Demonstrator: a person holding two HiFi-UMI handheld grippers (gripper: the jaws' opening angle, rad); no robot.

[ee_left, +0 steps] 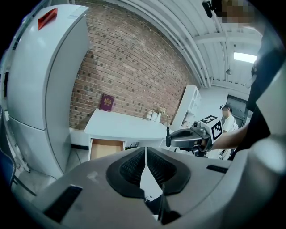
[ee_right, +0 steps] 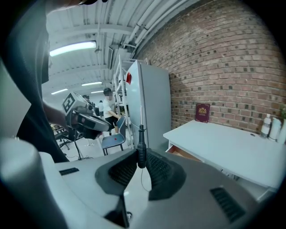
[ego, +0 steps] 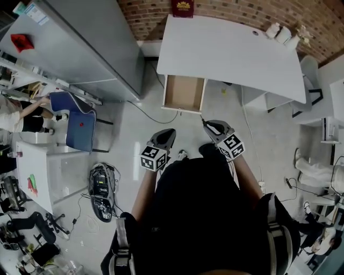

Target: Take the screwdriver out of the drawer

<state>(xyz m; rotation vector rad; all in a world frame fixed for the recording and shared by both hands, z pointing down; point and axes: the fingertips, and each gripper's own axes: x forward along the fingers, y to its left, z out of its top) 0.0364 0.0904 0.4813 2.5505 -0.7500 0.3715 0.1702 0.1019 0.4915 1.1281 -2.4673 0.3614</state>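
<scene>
One white desk (ego: pixel 226 53), brick wall (ego: pixel 231 9) behind, has one drawer (ego: pixel 184 92) open. The right tongs (ee_right: pixel 142 163) clamp one screwdriver (ee_right: pixel 141 143); the left tongs (ee_left: pixel 146 156) are closed, empty.

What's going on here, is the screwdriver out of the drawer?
Yes. A person is working with a handheld gripper in each hand. The right claw is clamped on the screwdriver, shaft pointing up, clear of the open drawer under the white desk. The drawer looks empty from the head view. The left claw is shut on nothing.

brick wall (ego: pixel 231 11) | white desk (ego: pixel 226 48) | pale floor (ego: pixel 129 140), perhaps tiled | blue chair (ego: pixel 80 128)
</scene>
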